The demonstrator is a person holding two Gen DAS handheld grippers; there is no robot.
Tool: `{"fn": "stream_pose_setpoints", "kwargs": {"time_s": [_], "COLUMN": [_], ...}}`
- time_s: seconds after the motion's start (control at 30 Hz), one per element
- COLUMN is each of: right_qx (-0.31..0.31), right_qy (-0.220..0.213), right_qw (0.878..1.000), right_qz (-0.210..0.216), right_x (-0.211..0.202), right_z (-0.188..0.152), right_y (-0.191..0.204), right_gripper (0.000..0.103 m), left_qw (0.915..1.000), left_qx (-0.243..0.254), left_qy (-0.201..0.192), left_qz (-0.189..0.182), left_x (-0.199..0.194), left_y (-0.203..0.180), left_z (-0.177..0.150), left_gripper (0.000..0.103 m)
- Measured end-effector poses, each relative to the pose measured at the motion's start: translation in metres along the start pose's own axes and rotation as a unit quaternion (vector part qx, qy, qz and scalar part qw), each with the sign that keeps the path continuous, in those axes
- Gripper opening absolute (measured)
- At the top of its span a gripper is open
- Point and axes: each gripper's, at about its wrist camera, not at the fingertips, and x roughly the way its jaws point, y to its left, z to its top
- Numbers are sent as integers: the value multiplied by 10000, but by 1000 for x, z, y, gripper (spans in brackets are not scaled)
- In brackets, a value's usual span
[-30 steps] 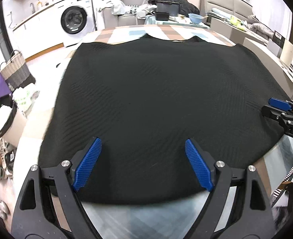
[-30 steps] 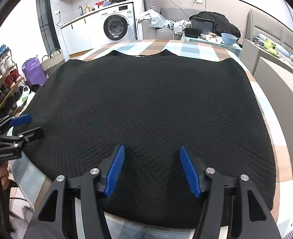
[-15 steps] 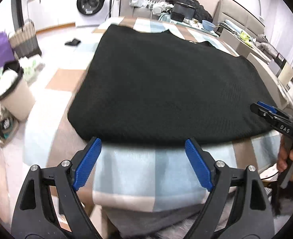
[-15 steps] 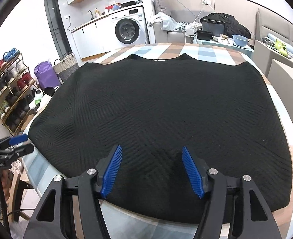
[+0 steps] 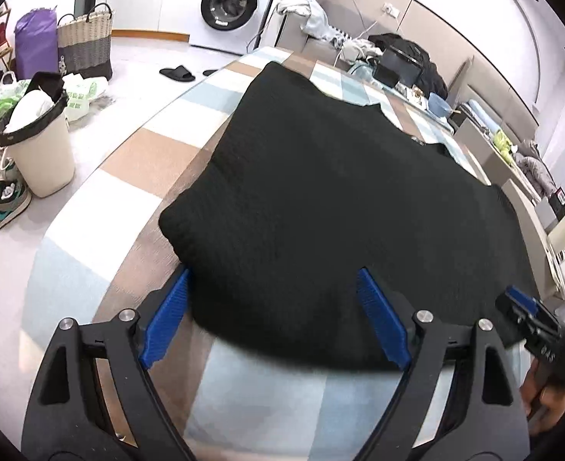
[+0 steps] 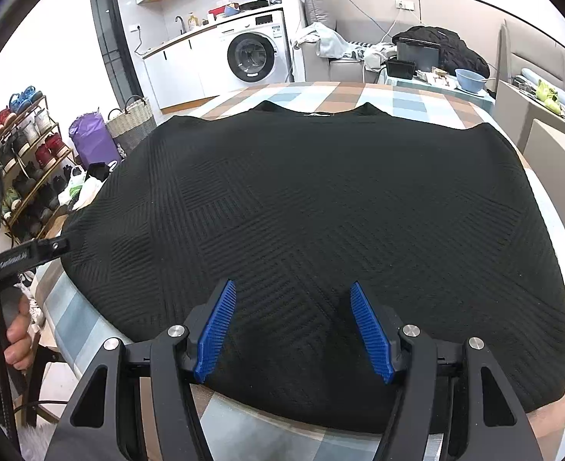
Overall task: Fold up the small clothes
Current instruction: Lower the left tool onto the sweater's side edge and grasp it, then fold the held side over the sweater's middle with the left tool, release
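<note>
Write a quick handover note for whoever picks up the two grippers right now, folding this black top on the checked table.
Left gripper: jaws closing around the near left corner of the black knit top; the pads do not press it yet.
Right gripper: open over the near hem, holding nothing.
Top: lies spread flat on the checked tablecloth, neckline at the far edge.
Done: the top is laid out; no fold shows.
Left: grip the near edge and make every fold.
</note>
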Motion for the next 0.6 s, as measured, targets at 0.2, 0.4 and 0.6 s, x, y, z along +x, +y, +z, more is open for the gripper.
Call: {"fn": "stream_pose_setpoints", "kwargs": {"time_s": [0.2, 0.4, 0.6], "right_qx": [-79, -111, -86], "right_qy": [-17, -13, 17], "right_qw": [10000, 9999, 10000], "right_qz": [37, 27, 9], "right_x": [0, 1, 2], "right_z": [3, 3, 1], "right_y": [4, 6, 1], "right_gripper": [64, 64, 64], "left_qw": [9996, 9975, 9971], "left_qx": [237, 620, 588], "left_qy": [-121, -323, -421], "left_qz": [114, 133, 235], "left_x": [17, 8, 8], "left_y": [-12, -12, -13], "left_z": [8, 17, 25], "left_gripper": [21, 17, 15]}}
